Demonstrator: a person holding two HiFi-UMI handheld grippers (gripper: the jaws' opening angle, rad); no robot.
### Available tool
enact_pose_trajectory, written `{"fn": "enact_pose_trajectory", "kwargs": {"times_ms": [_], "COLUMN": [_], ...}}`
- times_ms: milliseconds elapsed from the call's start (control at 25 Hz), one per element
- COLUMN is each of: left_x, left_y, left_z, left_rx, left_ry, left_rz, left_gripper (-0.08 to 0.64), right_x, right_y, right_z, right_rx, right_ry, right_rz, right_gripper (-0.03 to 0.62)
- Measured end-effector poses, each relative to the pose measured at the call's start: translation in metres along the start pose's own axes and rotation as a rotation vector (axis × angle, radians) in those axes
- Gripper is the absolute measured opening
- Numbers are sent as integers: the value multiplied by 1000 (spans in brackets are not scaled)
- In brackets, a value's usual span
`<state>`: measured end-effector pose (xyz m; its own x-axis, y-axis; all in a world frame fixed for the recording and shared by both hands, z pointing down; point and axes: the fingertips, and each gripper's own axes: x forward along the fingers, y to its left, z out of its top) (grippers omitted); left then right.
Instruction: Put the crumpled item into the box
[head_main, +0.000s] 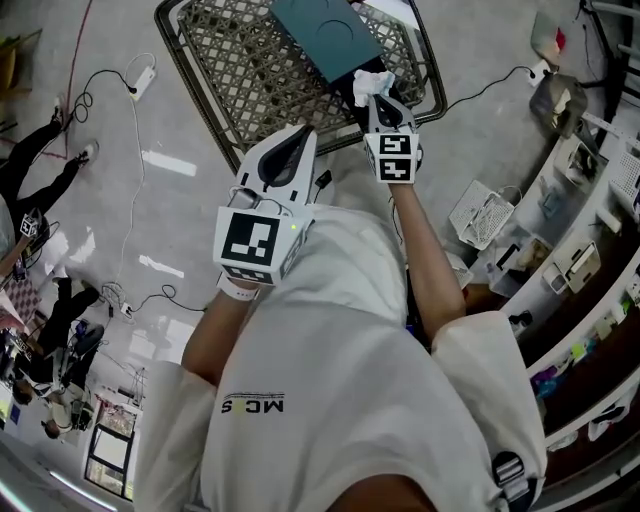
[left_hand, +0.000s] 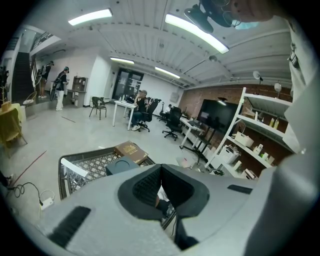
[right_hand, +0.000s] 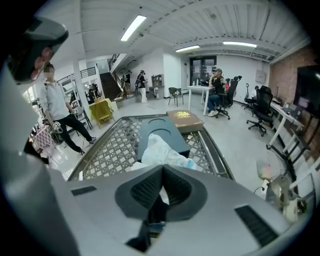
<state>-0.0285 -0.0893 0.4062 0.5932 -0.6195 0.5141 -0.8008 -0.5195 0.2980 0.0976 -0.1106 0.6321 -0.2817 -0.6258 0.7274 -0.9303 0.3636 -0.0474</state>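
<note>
Pinched in the right gripper (right_hand: 162, 168): the crumpled white wad (right_hand: 161, 149), jaws pressed together on its near end, much of it hidden behind them. Held right at the near end of the dark box (head_main: 326, 34) on the lattice table (head_main: 250, 72); possibly resting on the box, hard to tell from above. Far end of the box cut off by the frame in the head view. Beyond the box, a brown book (right_hand: 185, 119). Left gripper (left_hand: 161, 166) closed on nothing, hanging back by the table's near edge.
</note>
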Motion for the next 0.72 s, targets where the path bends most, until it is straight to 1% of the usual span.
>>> {"fn": "enact_pose_trajectory", "kwargs": {"times_ms": [200, 440, 600, 720], "left_x": [-4, -8, -13, -15], "left_y": [4, 6, 1, 0], "left_z": [2, 4, 2, 2], "left_rx": [2, 5, 10, 12], "left_ry": [-5, -11, -11, -13], "left_rz": [20, 30, 30, 30], "left_gripper": [21, 20, 20, 20], "right_x": [23, 47, 58, 64], "right_y": [-2, -4, -4, -4], "right_z": [-29, -47, -61, -65], "right_rx": [-3, -56, -26, -4], "right_ry": [89, 193, 248, 262], "right_rz": [-12, -7, 18, 27], "right_gripper": [15, 15, 17, 17]}}
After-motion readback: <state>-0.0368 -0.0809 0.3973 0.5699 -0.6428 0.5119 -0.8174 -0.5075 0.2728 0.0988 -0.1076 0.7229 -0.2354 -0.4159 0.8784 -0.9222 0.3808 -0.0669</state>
